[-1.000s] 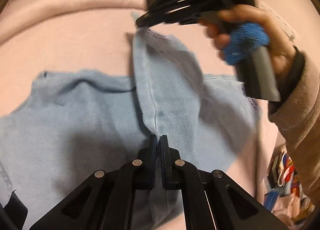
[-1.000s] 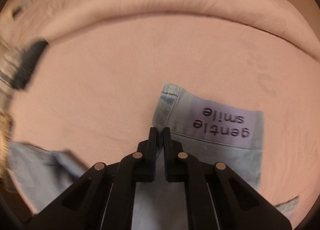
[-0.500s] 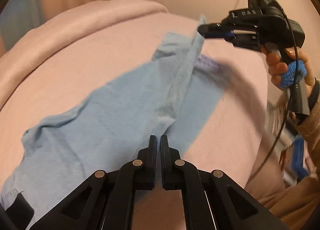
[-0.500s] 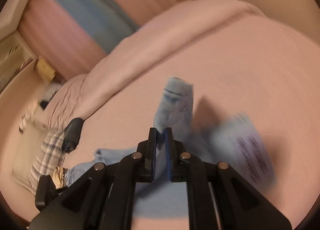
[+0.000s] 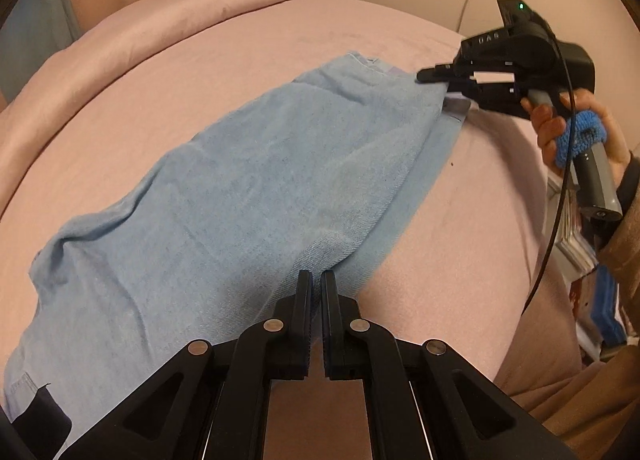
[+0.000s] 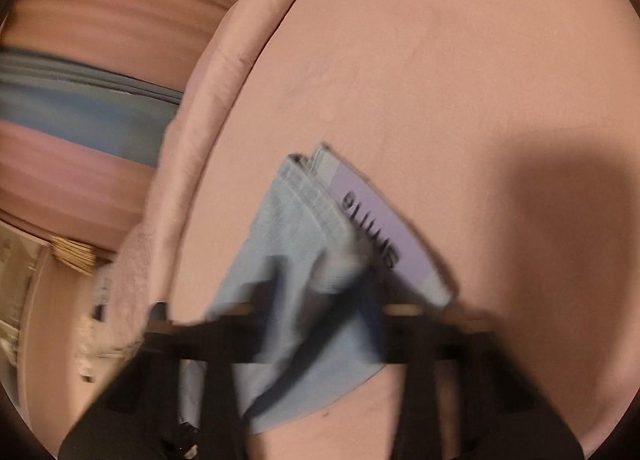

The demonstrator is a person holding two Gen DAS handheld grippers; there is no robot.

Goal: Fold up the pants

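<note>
On the pink bed cover [image 5: 472, 195] lies one pair of light blue pants [image 5: 224, 219], spread flat with one layer folded over another. Its long axis runs diagonally in the left wrist view — from the lower left edge of the picture up toward the upper right. A narrow strip of the lower layer shows along the right-hand edge, not fully covered by the upper one. A lavender label [image 6: 380, 227] with dark lettering sits at the far end; the right wrist view shows it partly, beside the stacked hems.

Two grippers are counted. Left gripper [image 5: 316, 292]: fingers drawn close together with only a slim gap, clamped on the near edge of the pants, fabric visible between the pads. Right gripper [image 5: 434, 79]: seen from the side in the left wrist view, its tips meet the far corner of the pants by the label, and the cloth appears pinched there; the right wrist view is smeared by motion, so the fingers there are blurred dark shapes over the fabric. One hand [image 5: 576, 127] grips the right tool's handle, which carries a blue wrap.

One rolled pink edge [image 5: 168, 19] borders the far side of the bed. Items stacked at the right margin are too small to identify.
</note>
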